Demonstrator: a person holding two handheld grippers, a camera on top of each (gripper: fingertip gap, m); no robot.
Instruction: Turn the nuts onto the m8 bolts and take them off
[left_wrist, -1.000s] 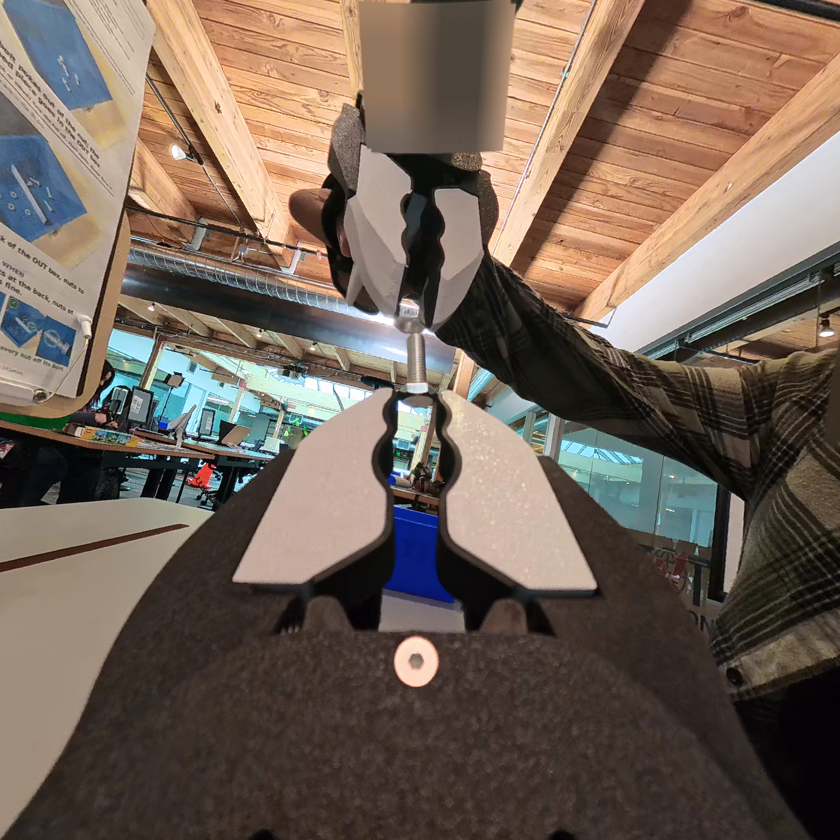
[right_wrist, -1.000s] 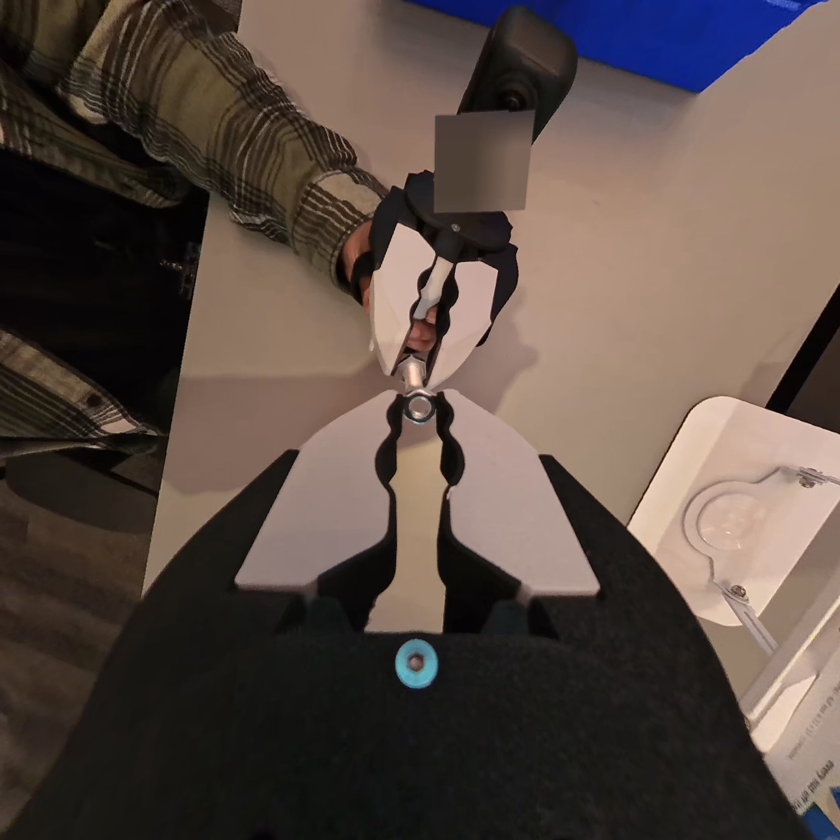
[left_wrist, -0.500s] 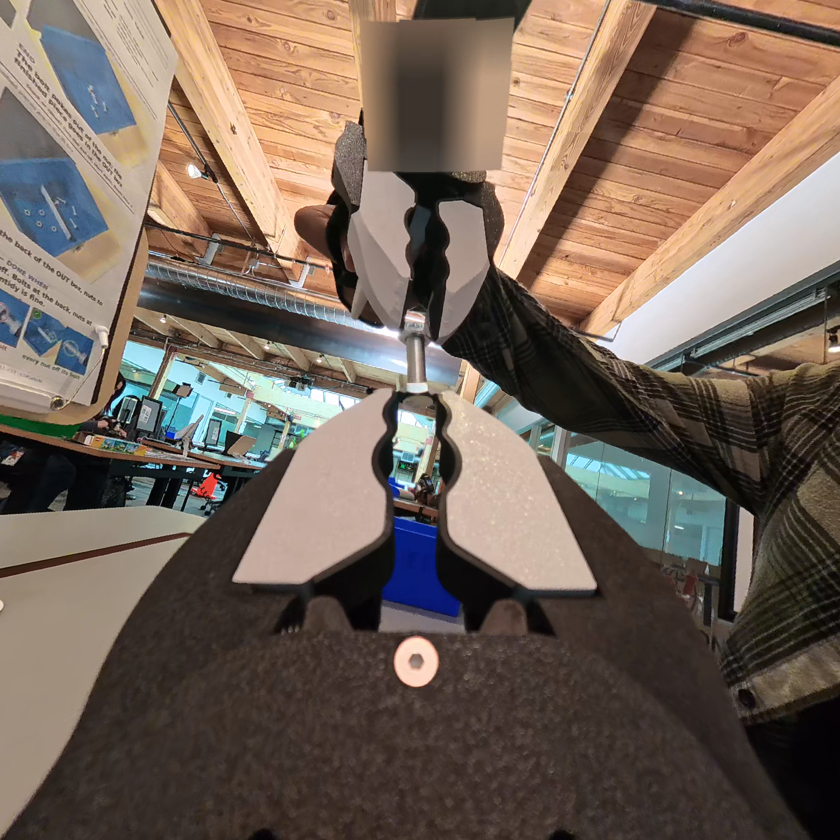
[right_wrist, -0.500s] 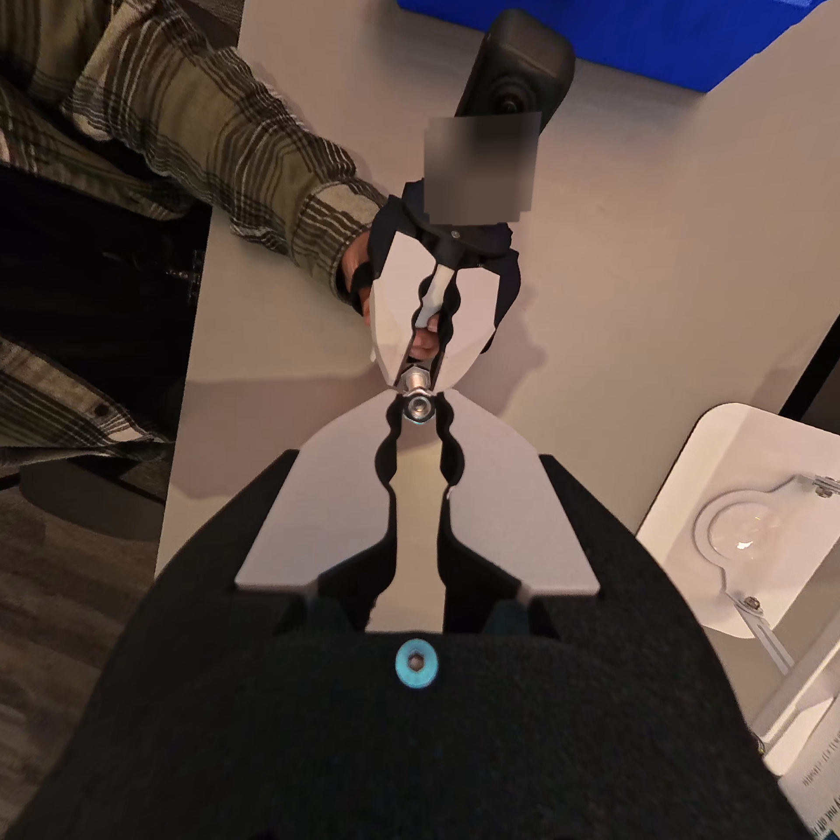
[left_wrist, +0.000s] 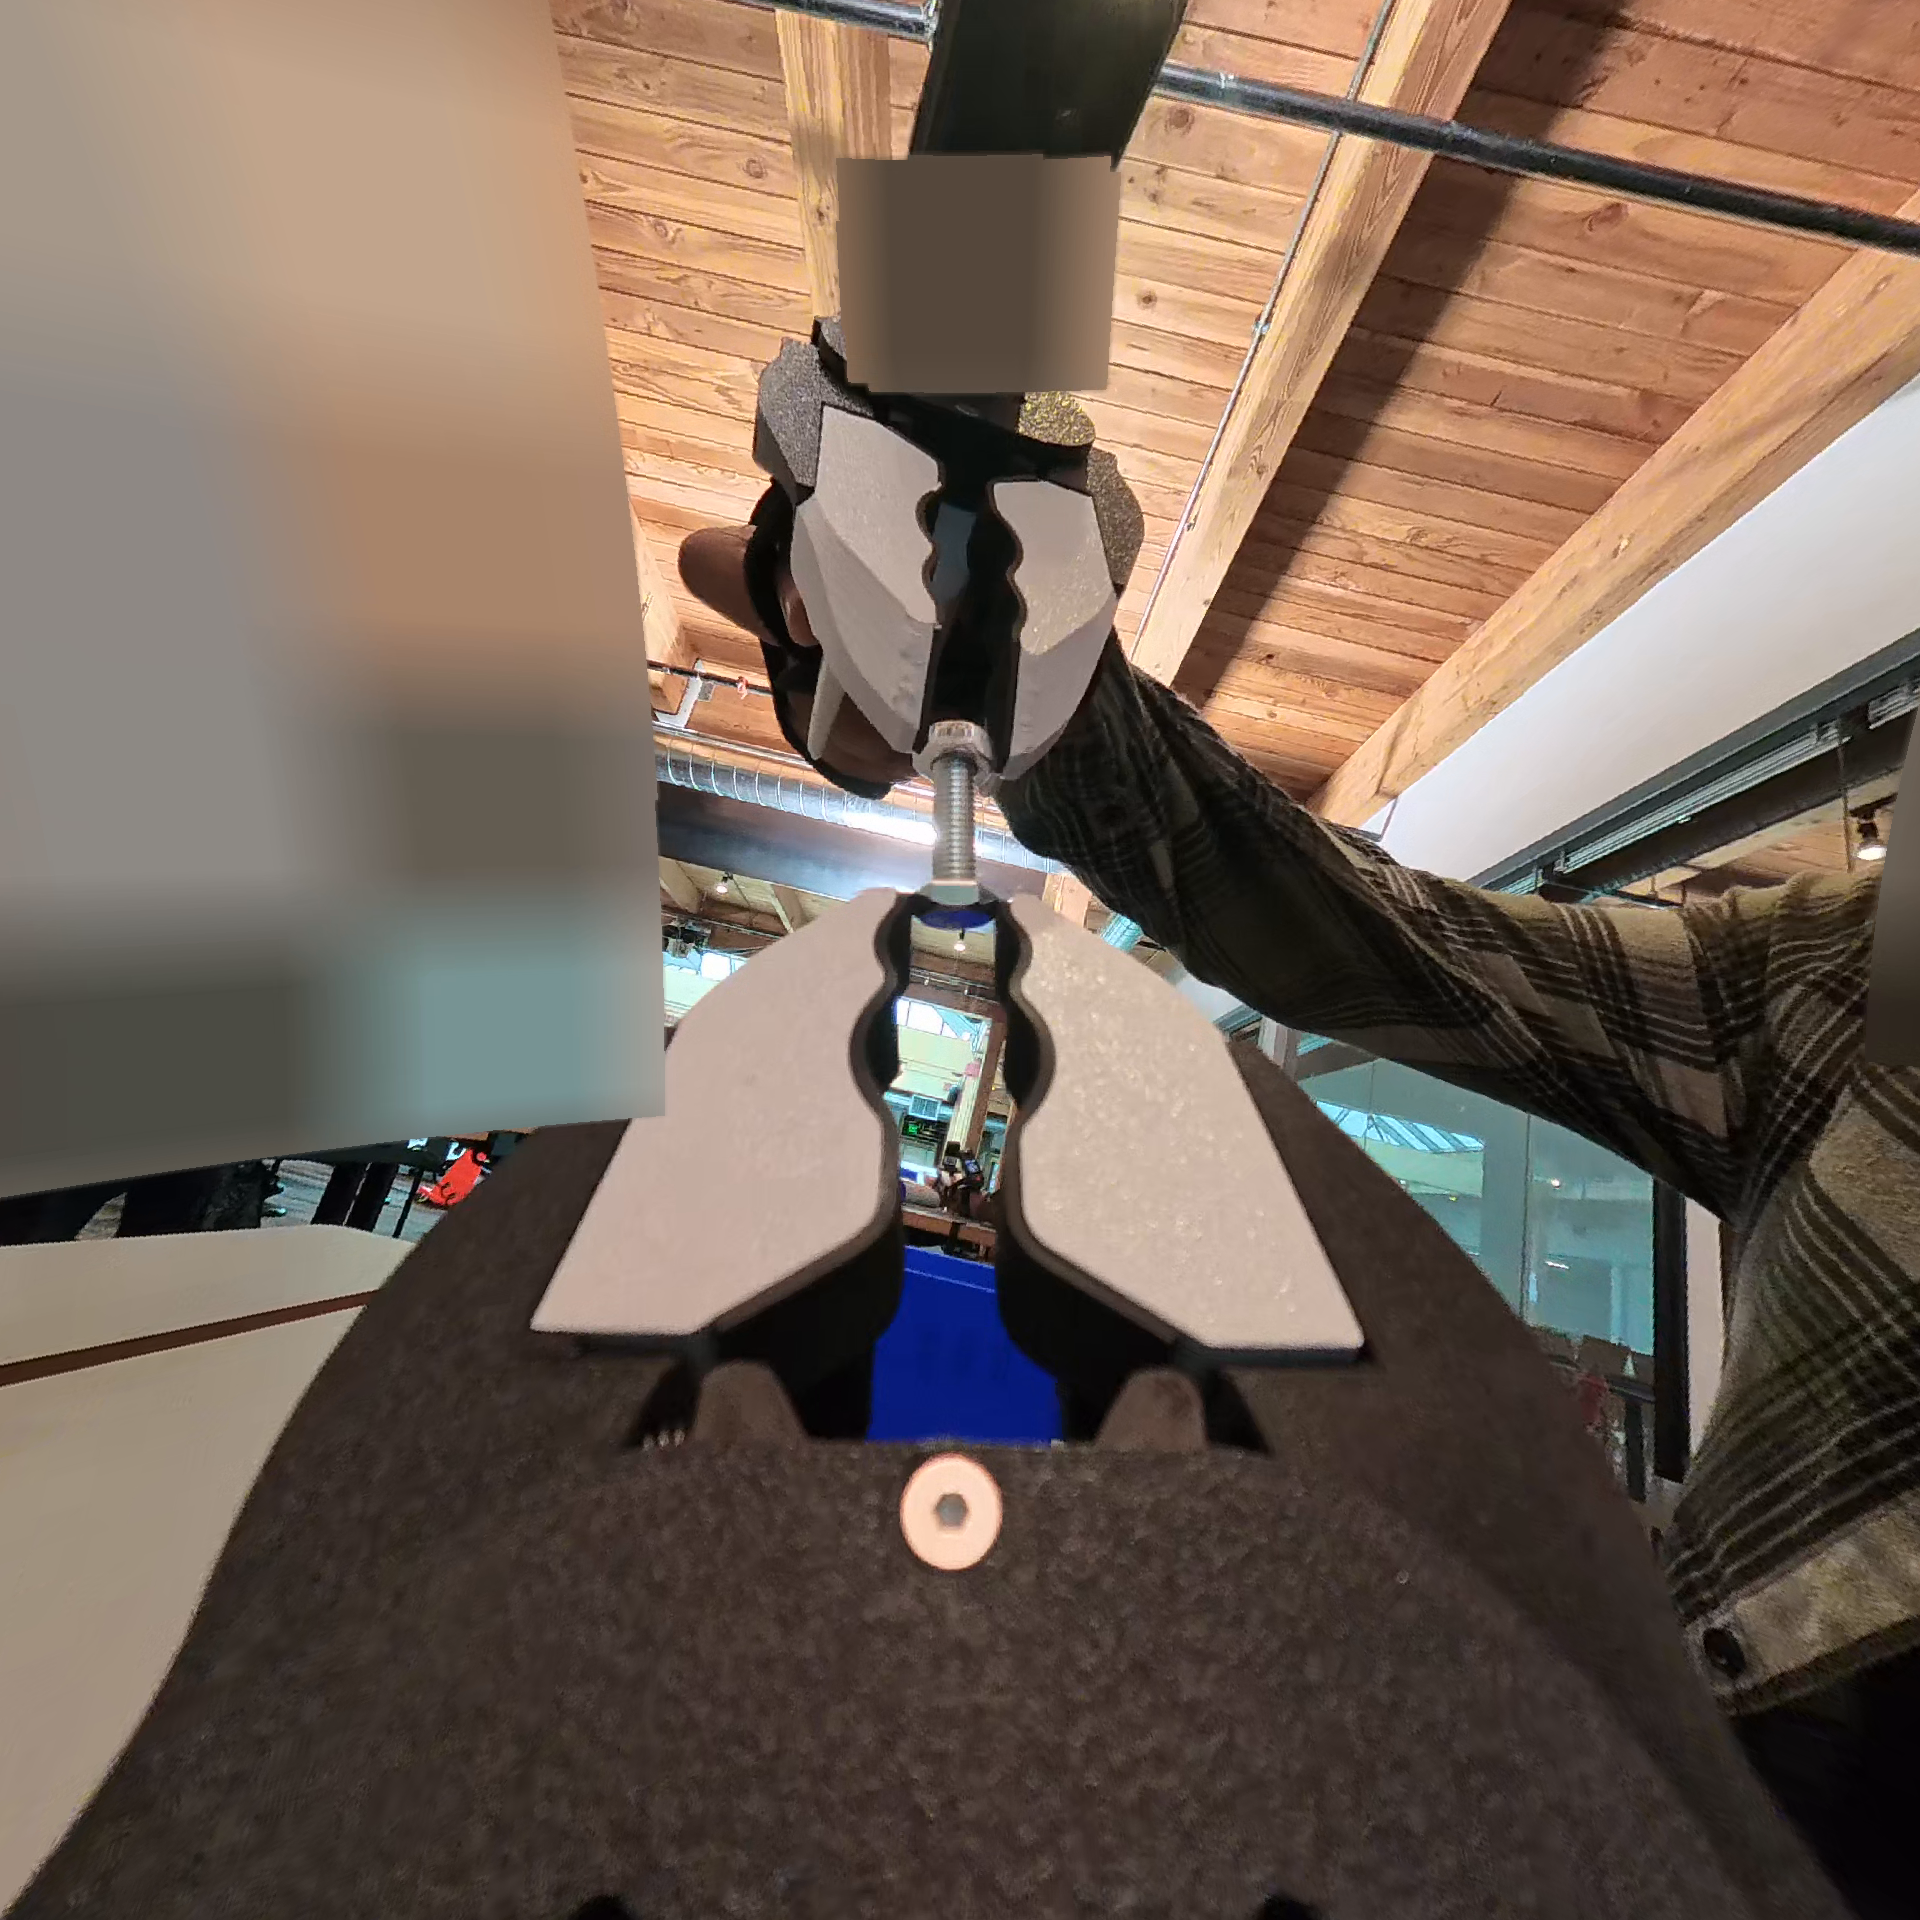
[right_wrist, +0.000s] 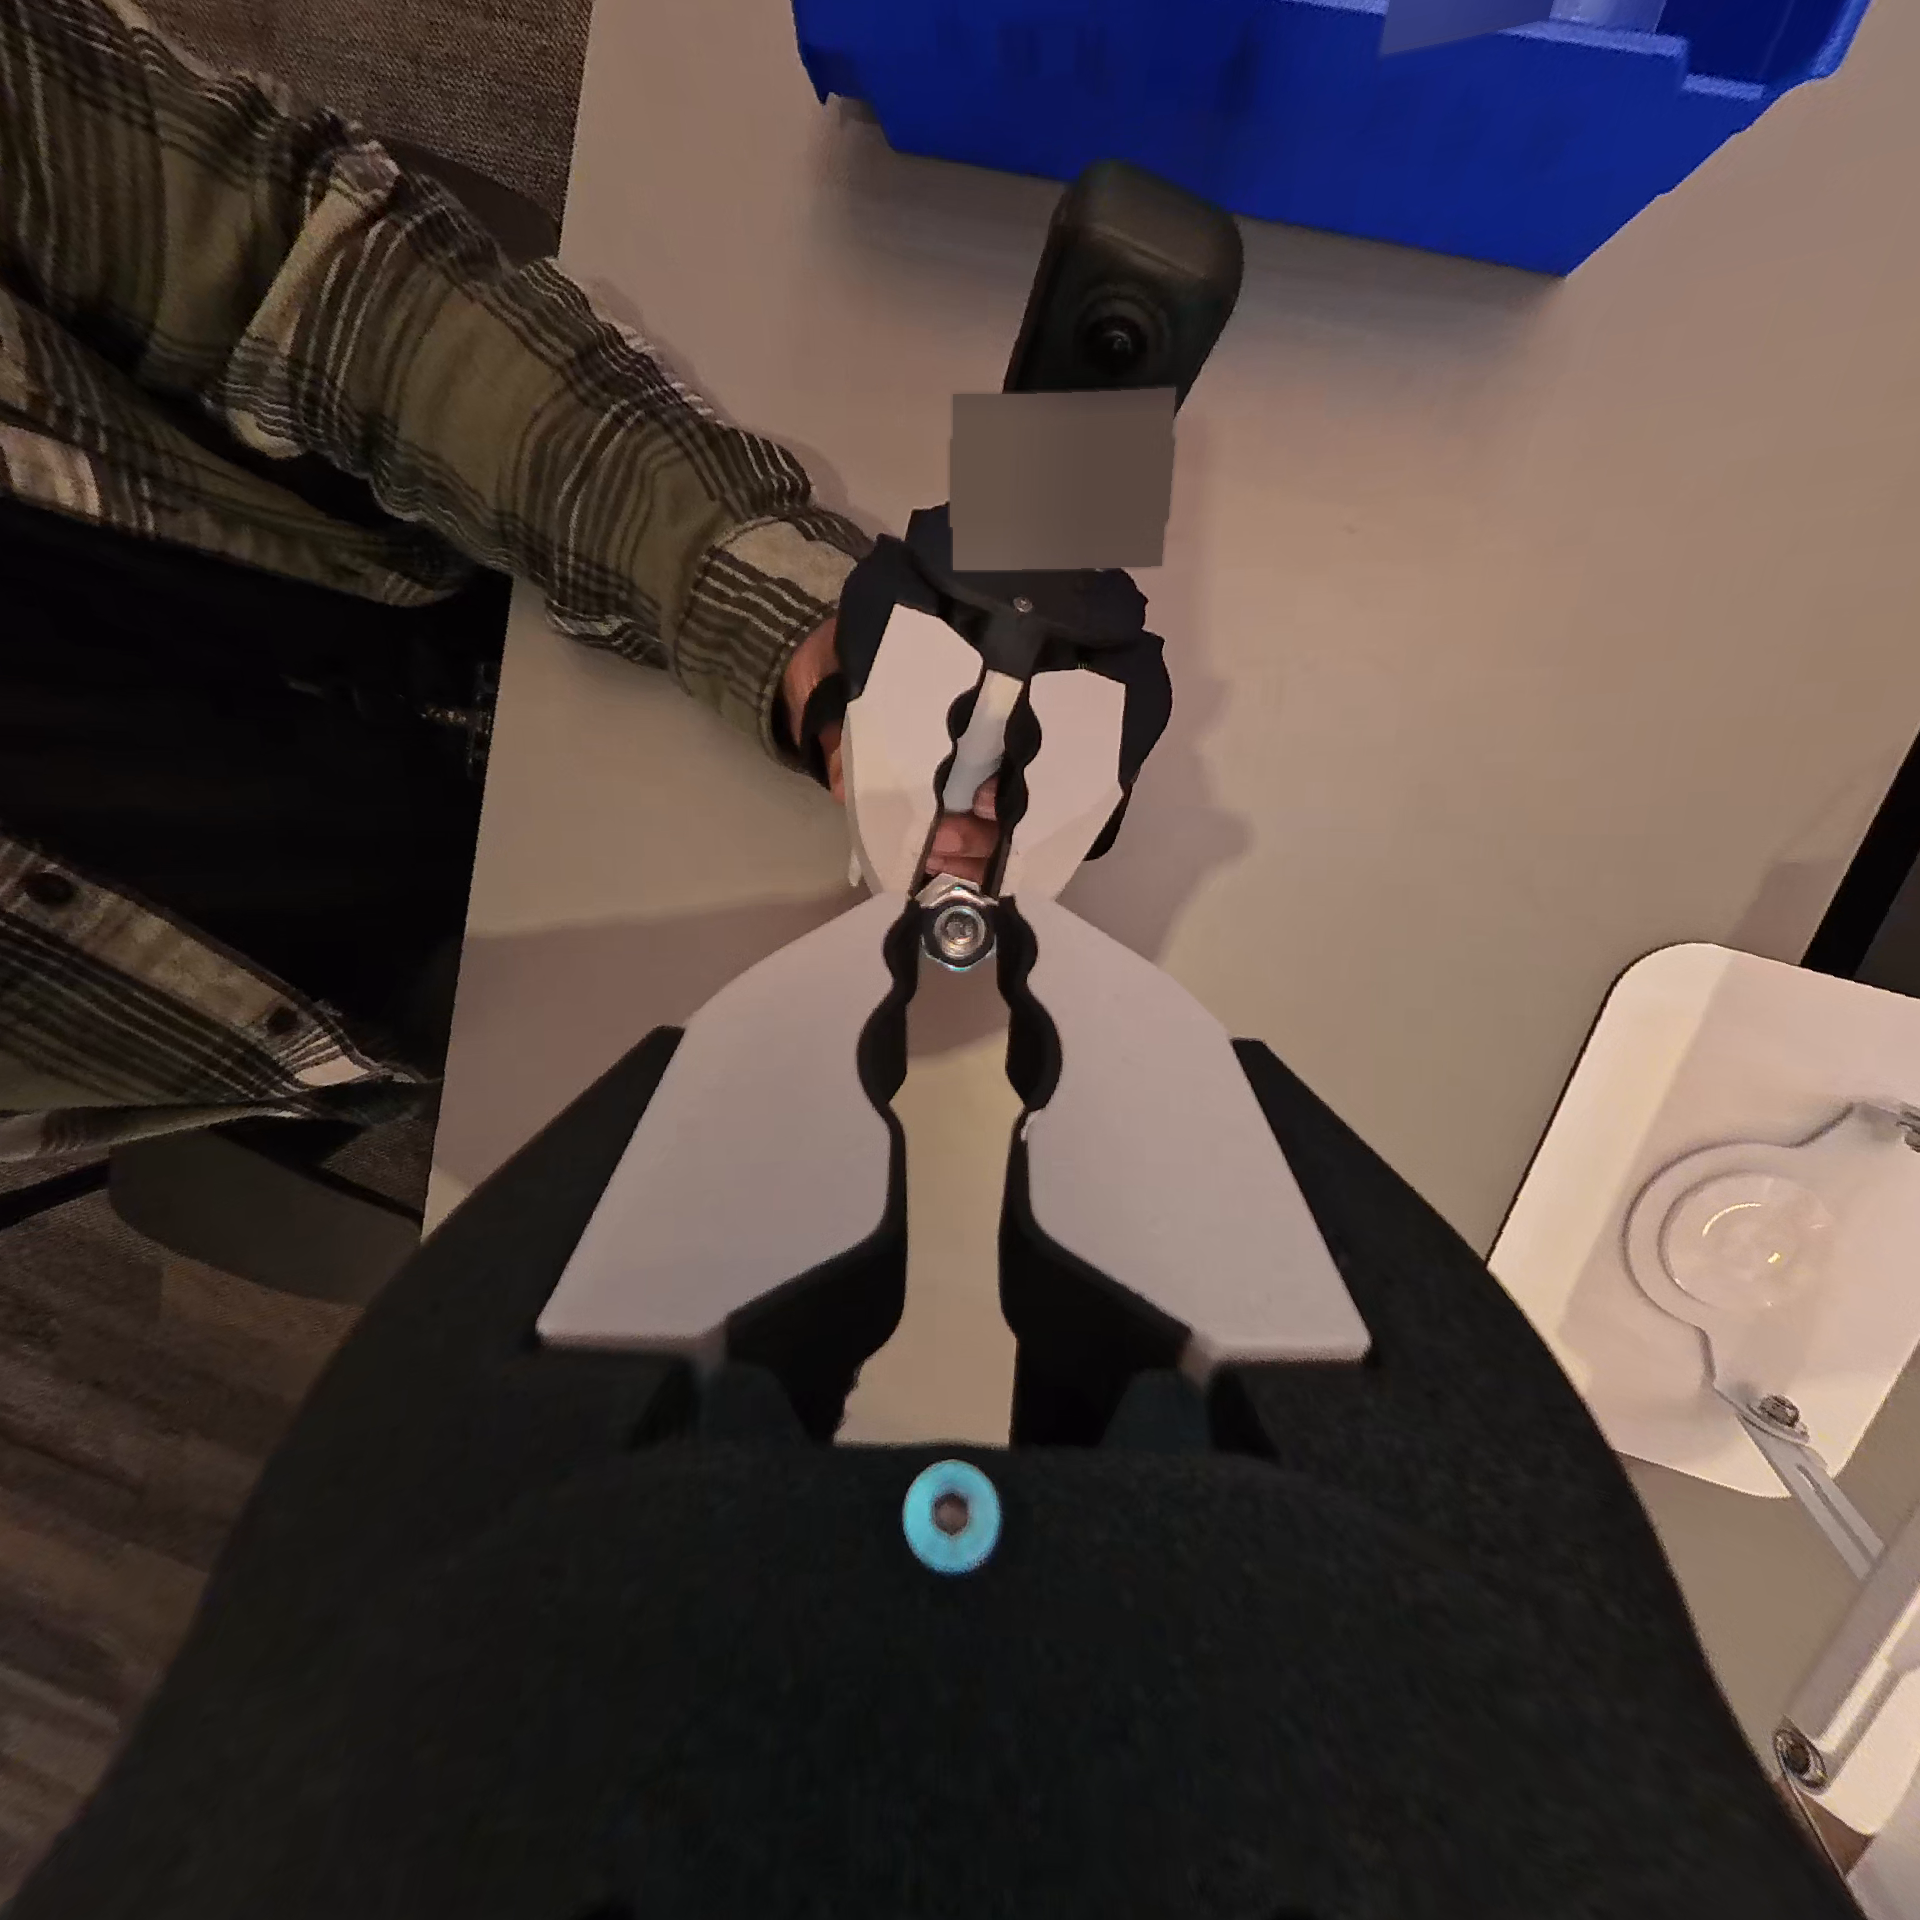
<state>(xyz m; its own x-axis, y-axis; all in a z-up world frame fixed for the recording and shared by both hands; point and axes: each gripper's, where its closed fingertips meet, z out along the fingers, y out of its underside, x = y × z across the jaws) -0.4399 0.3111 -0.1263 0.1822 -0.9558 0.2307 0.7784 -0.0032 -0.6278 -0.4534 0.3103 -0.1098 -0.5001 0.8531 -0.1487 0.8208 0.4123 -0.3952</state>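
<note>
A silver M8 bolt (left_wrist: 954, 821) is held in the air between my two grippers. My left gripper (left_wrist: 951, 906) is shut on the bolt's hex head, and the threaded shaft points up and away from it. My right gripper (left_wrist: 958, 740) is shut on a hex nut (left_wrist: 956, 740) at the far end of the shaft. In the right wrist view my right gripper (right_wrist: 956, 932) holds the nut (right_wrist: 956, 932) end-on with the bolt's tip in its hole. The left gripper (right_wrist: 948, 891) meets it tip to tip just beyond.
A blue bin (right_wrist: 1299, 104) stands at the far edge of the grey table (right_wrist: 1455, 623). A white tray (right_wrist: 1558, 1195) with a metal bracket lies at the right. The person's plaid sleeve (right_wrist: 468, 416) reaches in from the left. The table's left edge drops to the floor. Only a small space, under 4 cm, lies between the two pairs of fingers.
Both grippers stay shut on the bolt and nut. The pair has shifted slightly, so the bolt now lines up end-on in the right view and more of the blue bin shows.
</note>
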